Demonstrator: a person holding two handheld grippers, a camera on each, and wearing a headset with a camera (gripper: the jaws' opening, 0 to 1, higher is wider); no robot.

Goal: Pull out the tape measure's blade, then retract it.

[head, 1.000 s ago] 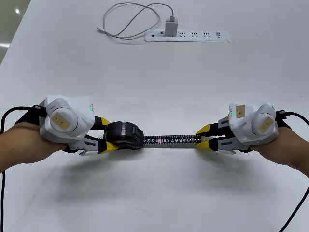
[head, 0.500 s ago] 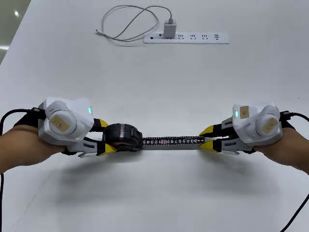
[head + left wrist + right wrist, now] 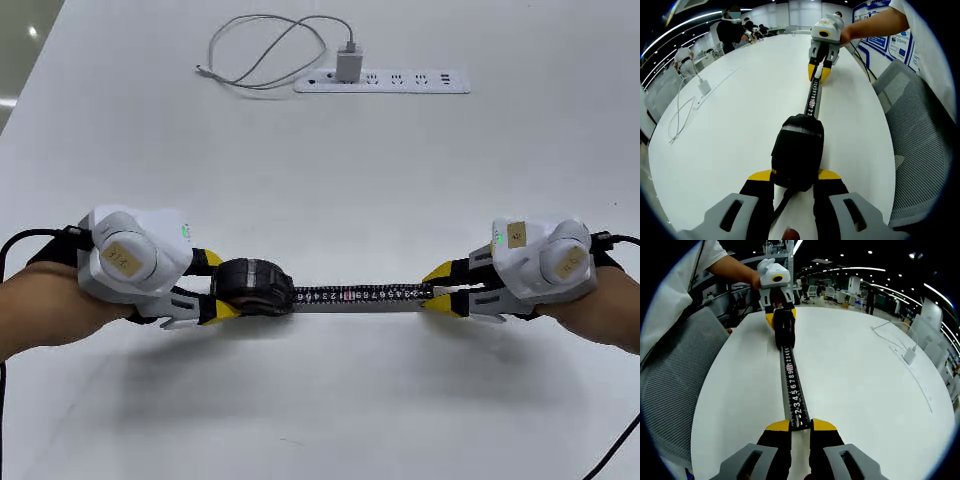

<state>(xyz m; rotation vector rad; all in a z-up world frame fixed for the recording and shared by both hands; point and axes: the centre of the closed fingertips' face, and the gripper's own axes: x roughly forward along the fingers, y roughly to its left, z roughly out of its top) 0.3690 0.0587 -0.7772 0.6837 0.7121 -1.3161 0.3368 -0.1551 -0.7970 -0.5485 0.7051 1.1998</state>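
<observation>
The tape measure's case (image 3: 253,286) sits low over the white table (image 3: 330,180), a rounded black housing with a matte, rubbery look and a grey band across its top. It holds the rest of the coiled blade (image 3: 360,295). The drawn-out stretch leaves the case's mouth as a flat, narrow black strip printed with white numerals and one red mark, running straight away from the case to the right.

The left gripper (image 3: 796,175) has its yellow-tipped jaws clamped on either flank of the case, at the end away from the mouth. At the far end of the strip from the case, the right gripper (image 3: 800,426) has its jaws pressed together on the blade's tip. Both grippers have glossy white plastic bodies and black jaws.

Well beyond the case, across the smooth tabletop, lies a long white power strip (image 3: 382,80) with a square white charger (image 3: 349,62) plugged in. Its thin cable (image 3: 255,50) loops loosely beside it. On the near side of the case stands a chair (image 3: 920,130) with a grey mesh back.
</observation>
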